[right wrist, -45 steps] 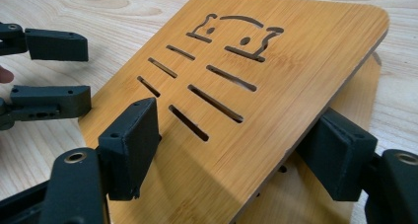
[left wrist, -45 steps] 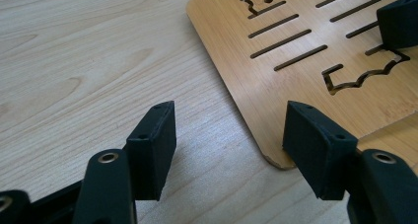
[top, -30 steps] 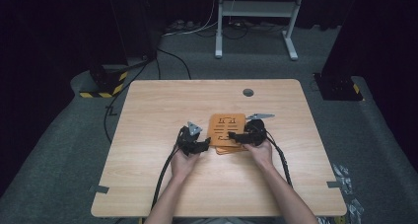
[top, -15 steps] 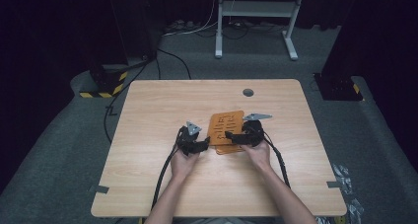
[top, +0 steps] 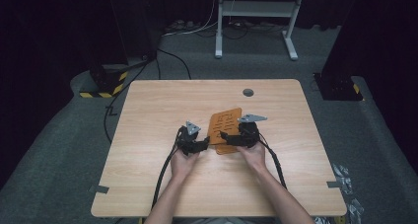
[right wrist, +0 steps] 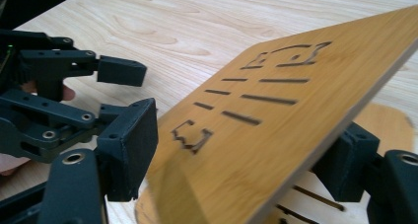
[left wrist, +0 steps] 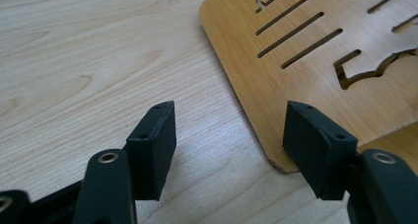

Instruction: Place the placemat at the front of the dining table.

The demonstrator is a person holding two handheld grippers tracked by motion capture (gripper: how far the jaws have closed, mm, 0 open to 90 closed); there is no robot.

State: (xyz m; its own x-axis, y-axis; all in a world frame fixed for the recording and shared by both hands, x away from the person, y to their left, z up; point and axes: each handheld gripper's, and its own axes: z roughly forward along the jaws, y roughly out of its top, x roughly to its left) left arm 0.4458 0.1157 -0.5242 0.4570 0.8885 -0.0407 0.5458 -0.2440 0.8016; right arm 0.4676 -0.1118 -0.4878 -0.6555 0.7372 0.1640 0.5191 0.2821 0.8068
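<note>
While wide, right tongs (right wrist: 236, 160) grip board (right wrist: 276, 115) (tilted)

Your high view is bright only on the table (top: 162, 184); the room around it, toward the upper corners, falls nearly black. Light comes from overhead, so shadows under your hands stay short and soft. In your right gripper view the wooden board (right wrist: 276, 120) is motion-blurred at bottom centre. Your left gripper view is sharp and glare-free.
</note>
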